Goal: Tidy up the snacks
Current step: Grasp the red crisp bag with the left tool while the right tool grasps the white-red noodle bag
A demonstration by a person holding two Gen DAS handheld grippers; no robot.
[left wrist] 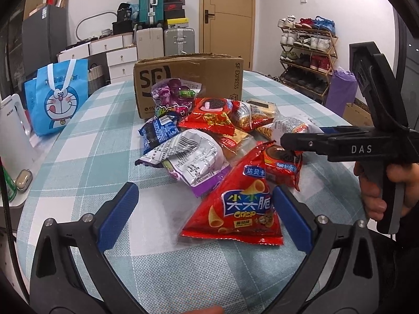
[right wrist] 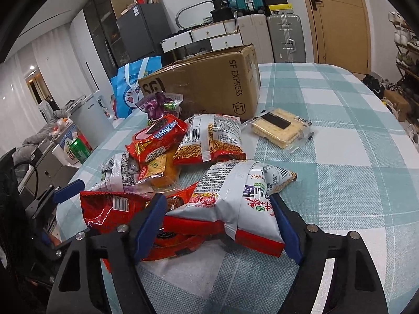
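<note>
My left claw's camera sits low over the near edge of the table (left wrist: 86,136), looking slightly down and across at the heap of snack packets (left wrist: 209,141) and the cardboard box (left wrist: 191,78) towards the far edge, with my right claw (left wrist: 290,141) coming in from the right side. My right claw's camera sits much nearer, right against the heap (right wrist: 183,162), facing the same box (right wrist: 209,89) from further right. Both views share the heap, the box, the blue bag (left wrist: 56,96) and the door behind.
</note>
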